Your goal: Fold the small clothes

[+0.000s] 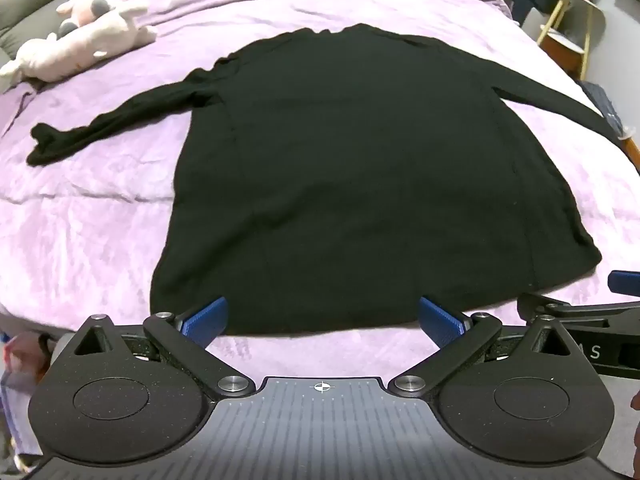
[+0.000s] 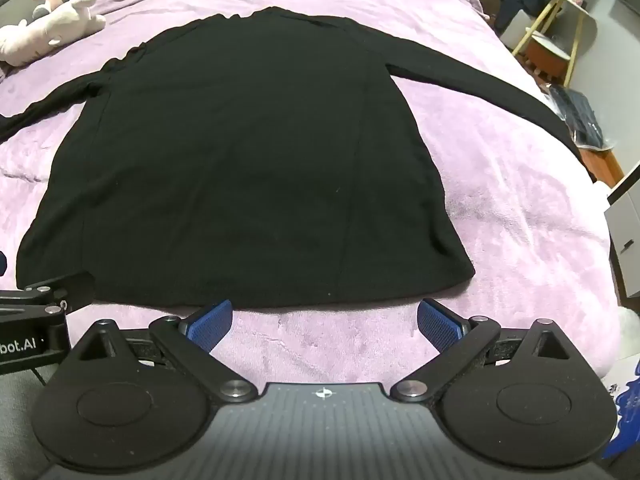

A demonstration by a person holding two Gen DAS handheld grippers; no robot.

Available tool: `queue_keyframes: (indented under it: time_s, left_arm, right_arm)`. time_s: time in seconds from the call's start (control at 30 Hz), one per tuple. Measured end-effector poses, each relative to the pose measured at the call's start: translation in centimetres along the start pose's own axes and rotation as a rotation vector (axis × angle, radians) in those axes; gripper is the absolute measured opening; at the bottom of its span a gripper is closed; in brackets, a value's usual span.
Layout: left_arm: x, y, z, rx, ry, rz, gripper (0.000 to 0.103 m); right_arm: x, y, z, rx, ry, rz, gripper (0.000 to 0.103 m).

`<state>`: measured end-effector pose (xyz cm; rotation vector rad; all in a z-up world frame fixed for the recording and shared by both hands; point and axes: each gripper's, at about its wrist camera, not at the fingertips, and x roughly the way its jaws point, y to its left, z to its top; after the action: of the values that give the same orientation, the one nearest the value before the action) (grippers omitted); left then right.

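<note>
A black long-sleeved top (image 1: 352, 184) lies flat on the purple bedspread (image 1: 88, 240), hem toward me, collar at the far end. Its left sleeve (image 1: 116, 120) stretches out to the left and its right sleeve (image 2: 492, 92) to the right. My left gripper (image 1: 322, 320) is open and empty, its blue pads (image 1: 204, 318) just over the hem. My right gripper (image 2: 324, 320) is open and empty, just short of the hem near the top's (image 2: 240, 168) right corner.
Plush toys (image 1: 92, 36) lie at the far left of the bed. A small side table (image 2: 560, 28) and dark items stand on the floor beyond the bed's right edge. A white cabinet (image 2: 628, 236) is at the right.
</note>
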<state>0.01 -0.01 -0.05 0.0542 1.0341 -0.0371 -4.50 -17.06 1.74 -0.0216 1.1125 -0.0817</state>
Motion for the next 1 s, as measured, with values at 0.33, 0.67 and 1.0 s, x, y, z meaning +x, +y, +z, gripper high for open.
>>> queue_keyframes:
  time_s: [0.33,0.67,1.0]
  left_arm:
    - [-0.05,-0.24,0.0,-0.022,-0.011,0.013,0.103]
    - [0.17,0.02,0.31,-0.011,0.002,0.006,0.103]
    - [0.39,0.13,0.1,-0.012,0.007,0.006,0.103]
  right_arm:
    - [-0.02,-0.14,0.03,0.001,0.0,0.002,0.099]
    - [-0.26,0.38,0.04,0.0,0.003,0.001,0.099]
    - [-0.04,-0.03,0.16,0.002,0.001,0.003,0.099]
